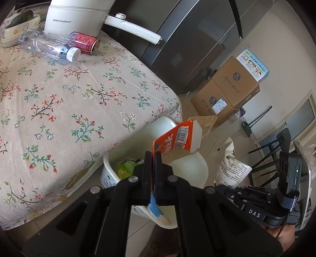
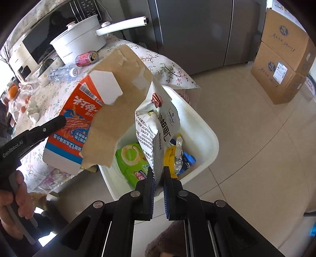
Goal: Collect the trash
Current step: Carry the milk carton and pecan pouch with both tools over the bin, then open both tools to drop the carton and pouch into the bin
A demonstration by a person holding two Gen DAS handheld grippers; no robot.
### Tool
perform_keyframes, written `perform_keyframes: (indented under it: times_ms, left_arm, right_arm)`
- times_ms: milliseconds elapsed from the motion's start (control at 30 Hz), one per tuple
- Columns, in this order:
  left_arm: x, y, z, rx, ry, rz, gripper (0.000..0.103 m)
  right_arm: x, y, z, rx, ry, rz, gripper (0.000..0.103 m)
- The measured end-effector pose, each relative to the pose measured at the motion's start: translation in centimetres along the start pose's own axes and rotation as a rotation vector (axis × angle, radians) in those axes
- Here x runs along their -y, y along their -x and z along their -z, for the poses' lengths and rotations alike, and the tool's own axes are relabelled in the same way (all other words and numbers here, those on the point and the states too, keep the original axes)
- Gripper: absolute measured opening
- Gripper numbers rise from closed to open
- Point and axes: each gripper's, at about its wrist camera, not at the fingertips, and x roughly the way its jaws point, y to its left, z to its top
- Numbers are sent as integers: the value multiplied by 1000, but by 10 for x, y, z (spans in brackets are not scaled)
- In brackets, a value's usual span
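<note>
My left gripper (image 1: 153,156) is shut on an orange and white cardboard box (image 1: 177,141) and holds it over the white bin (image 1: 110,170) beside the table; the box also shows in the right wrist view (image 2: 79,126) with its brown flap open. My right gripper (image 2: 158,174) is shut on a white printed bag (image 2: 156,126) and holds it above the white bin (image 2: 199,126), which holds a green packet (image 2: 130,160) and other wrappers. A red can (image 1: 85,42) and a clear plastic bottle (image 1: 49,46) lie on the flowered tablecloth (image 1: 69,102).
A white electric pot (image 1: 77,15) with a long handle stands at the table's back. A dark fridge (image 1: 187,39) stands behind. Stacked cardboard boxes (image 1: 227,93) sit on the tiled floor (image 2: 256,158). A microwave (image 2: 39,45) and bowls are at the far table end.
</note>
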Motion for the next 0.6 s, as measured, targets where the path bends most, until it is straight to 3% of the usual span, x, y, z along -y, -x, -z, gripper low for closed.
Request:
perform_keyframes:
  times_ms: [100,167,233,433,600]
  left_arm:
    - [-3,-4,0,-14,-44,-61,13]
    - [-5,1,0,6,-63,-105,41]
    - [-8,10,1,32,-81,-155,55]
    - [-21,32,3,39,-99,-250,75]
    - [-37,52,1,52,-73,-311,81]
  right_arm:
    - [4,-5,-1,-13,-12,5,9]
    - [6,-9,-1,-23,-22,4,9]
    - [6,-11,-2,-28,-29,0,9]
    - [1,-15,-7,-33,-39,-4,9]
    - [-9,-18,-16,-35,-38,-17,13]
